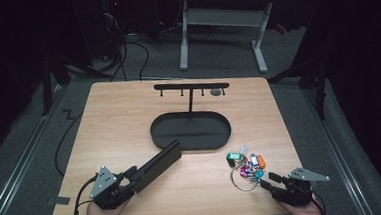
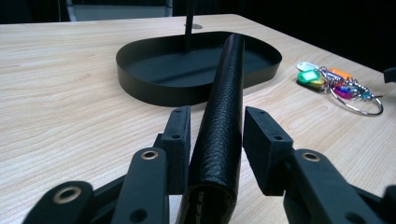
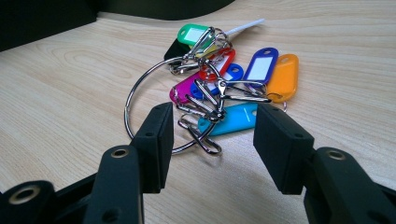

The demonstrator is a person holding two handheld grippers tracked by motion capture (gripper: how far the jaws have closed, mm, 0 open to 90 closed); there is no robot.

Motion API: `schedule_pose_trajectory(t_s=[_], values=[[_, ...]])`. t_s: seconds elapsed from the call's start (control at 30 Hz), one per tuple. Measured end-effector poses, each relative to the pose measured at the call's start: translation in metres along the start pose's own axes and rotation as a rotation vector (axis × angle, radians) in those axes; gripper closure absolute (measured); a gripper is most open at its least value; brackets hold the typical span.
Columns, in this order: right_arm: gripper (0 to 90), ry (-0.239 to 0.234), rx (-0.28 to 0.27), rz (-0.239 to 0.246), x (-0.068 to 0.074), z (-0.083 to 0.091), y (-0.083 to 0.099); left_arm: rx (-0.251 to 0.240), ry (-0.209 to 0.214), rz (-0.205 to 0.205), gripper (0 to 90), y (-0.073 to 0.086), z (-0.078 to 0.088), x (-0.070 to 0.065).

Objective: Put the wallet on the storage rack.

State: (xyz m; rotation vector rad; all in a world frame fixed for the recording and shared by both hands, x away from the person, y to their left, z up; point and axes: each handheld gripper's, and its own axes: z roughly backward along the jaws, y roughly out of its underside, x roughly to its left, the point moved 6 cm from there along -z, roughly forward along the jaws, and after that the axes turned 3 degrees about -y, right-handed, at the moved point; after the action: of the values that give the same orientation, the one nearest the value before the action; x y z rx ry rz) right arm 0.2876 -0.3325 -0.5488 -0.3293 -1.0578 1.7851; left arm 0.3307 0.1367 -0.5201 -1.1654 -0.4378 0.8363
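A long black leather case (image 1: 157, 164) stands on edge between the jaws of my left gripper (image 1: 131, 177) at the table's front left. Its far end reaches the near rim of the black oval tray (image 1: 190, 141). In the left gripper view the case (image 2: 224, 93) sits between the pads with small gaps on both sides, so the left gripper (image 2: 217, 123) is open. At the front right, a steel ring of coloured key tags (image 1: 246, 168) lies on the table. My right gripper (image 3: 212, 128) is open, with the near arc of the key ring (image 3: 219, 79) between its fingertips.
A black T-shaped hook stand (image 1: 191, 86) rises from the tray's back. The tray (image 2: 154, 91) is low-walled and holds nothing else. A small grey disc (image 1: 216, 92) lies at the table's far edge. Bare wood spreads left of and behind the tray.
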Motion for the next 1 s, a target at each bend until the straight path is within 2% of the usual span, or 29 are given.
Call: schedule_pose_trajectory(t_s=[0.2, 0.23, 0.3, 0.4, 0.5, 0.57, 0.7, 0.83, 0.9, 1.0], values=[[48.6, -0.002, 0.003, 0.002, 0.000, 0.000, 0.000, 0.029, -0.030, -0.050, 58.2, 0.002, -0.002, -0.002], [48.5, -0.002, 0.004, 0.001, 0.000, 0.000, 0.000, 0.045, -0.039, -0.061, 57.0, 0.002, -0.003, -0.001], [48.4, -0.004, 0.006, 0.003, 0.001, 0.000, 0.000, 0.073, -0.033, -0.080, 55.3, 0.003, -0.006, -0.002], [48.3, -0.006, 0.005, 0.003, 0.001, 0.000, 0.000, 0.094, -0.058, -0.132, 54.8, 0.004, -0.009, -0.005], [48.0, -0.007, 0.006, 0.000, 0.000, 0.001, 0.001, 0.097, -0.063, -0.135, 54.8, 0.003, -0.011, -0.007], [47.8, -0.009, 0.008, -0.002, 0.000, 0.002, 0.002, 0.107, -0.067, -0.162, 55.8, 0.003, -0.013, -0.009], [47.0, -0.008, 0.001, -0.005, -0.001, 0.004, 0.003, 0.144, -0.045, -0.185, 59.5, 0.002, -0.017, -0.012], [46.7, -0.016, -0.009, 0.003, 0.002, 0.005, 0.002, 0.188, -0.045, -0.237, 63.8, -0.004, -0.016, -0.014], [46.7, -0.022, -0.008, 0.011, 0.004, 0.004, 0.003, 0.203, -0.025, -0.243, 65.7, -0.006, -0.016, -0.014], [46.7, -0.027, -0.001, 0.011, 0.004, 0.003, 0.003, 0.231, -0.007, -0.279, 65.8, -0.010, -0.017, -0.016]])
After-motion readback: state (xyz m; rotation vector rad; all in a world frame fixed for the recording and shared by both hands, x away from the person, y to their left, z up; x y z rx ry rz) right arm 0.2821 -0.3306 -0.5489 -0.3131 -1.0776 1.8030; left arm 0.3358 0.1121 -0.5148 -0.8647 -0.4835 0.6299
